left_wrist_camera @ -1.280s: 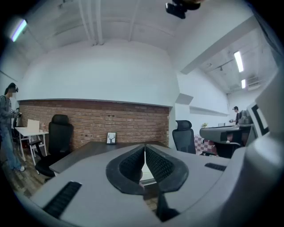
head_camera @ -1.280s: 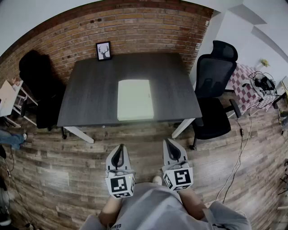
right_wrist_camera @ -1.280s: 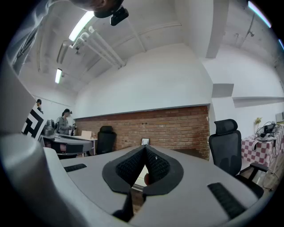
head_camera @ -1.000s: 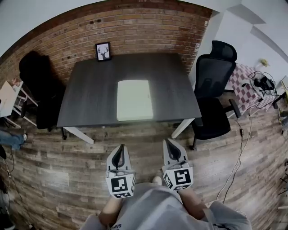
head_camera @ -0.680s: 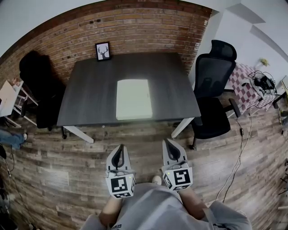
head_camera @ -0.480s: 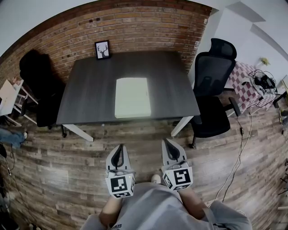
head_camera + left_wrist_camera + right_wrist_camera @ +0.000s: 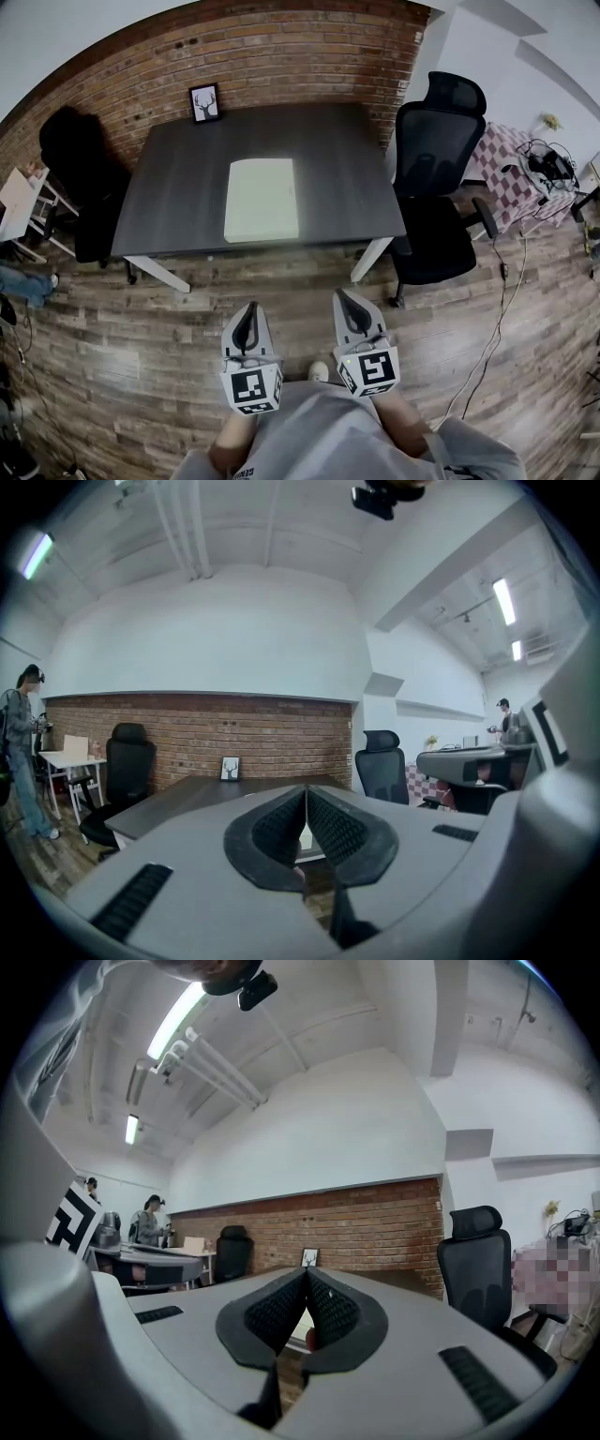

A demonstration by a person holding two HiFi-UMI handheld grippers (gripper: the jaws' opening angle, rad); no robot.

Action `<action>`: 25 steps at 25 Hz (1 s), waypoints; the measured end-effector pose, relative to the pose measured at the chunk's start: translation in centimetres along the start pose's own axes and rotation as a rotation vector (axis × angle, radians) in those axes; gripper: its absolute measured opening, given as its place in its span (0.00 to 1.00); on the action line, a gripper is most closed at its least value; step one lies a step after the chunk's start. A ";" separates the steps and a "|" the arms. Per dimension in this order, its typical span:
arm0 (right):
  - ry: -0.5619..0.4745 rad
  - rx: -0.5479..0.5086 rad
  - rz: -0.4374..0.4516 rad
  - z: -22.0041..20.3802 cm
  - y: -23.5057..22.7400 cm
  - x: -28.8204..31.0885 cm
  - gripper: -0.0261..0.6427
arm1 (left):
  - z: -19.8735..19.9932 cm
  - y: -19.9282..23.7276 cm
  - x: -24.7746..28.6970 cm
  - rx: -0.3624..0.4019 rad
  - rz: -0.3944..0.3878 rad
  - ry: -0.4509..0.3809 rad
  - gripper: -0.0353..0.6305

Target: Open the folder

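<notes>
Left tool [image 7: 249, 307] and right tool [image 7: 342, 294] both clenched, nothing between the jaws, side by side over the wood floor [image 7: 141, 328], short of the counter [image 7: 178, 187]. Black chair [image 7: 441, 141] at counter's right. Pale folder [image 7: 262, 199] lies flat mid-counter. Small framed picture [image 7: 205, 102] at far-left edge.

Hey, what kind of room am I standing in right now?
Most likely an office or shared workroom. A dark desk with a pale folder lying on it stands against a brick wall, and a black high-backed office chair stands at the desk's right end.
</notes>
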State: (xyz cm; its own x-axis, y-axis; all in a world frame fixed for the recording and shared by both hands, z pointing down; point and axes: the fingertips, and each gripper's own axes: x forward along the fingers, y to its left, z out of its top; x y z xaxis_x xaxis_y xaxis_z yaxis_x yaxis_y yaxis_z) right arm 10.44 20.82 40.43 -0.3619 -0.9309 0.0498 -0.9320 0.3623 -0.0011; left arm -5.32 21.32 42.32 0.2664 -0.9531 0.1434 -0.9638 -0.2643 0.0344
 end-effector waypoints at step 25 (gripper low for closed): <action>0.027 -0.004 0.014 -1.1 -3.0 5.8 0.04 | 0.1 1.0 5.5 0.008 0.017 -0.004 0.06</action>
State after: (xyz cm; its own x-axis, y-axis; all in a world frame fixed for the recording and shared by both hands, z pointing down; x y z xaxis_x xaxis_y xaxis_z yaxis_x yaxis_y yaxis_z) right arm 11.11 14.35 41.86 -0.3739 -0.9243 0.0769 -0.9270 0.3752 0.0025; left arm -4.82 15.77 43.04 0.2501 -0.9581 0.1399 -0.9682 -0.2491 0.0246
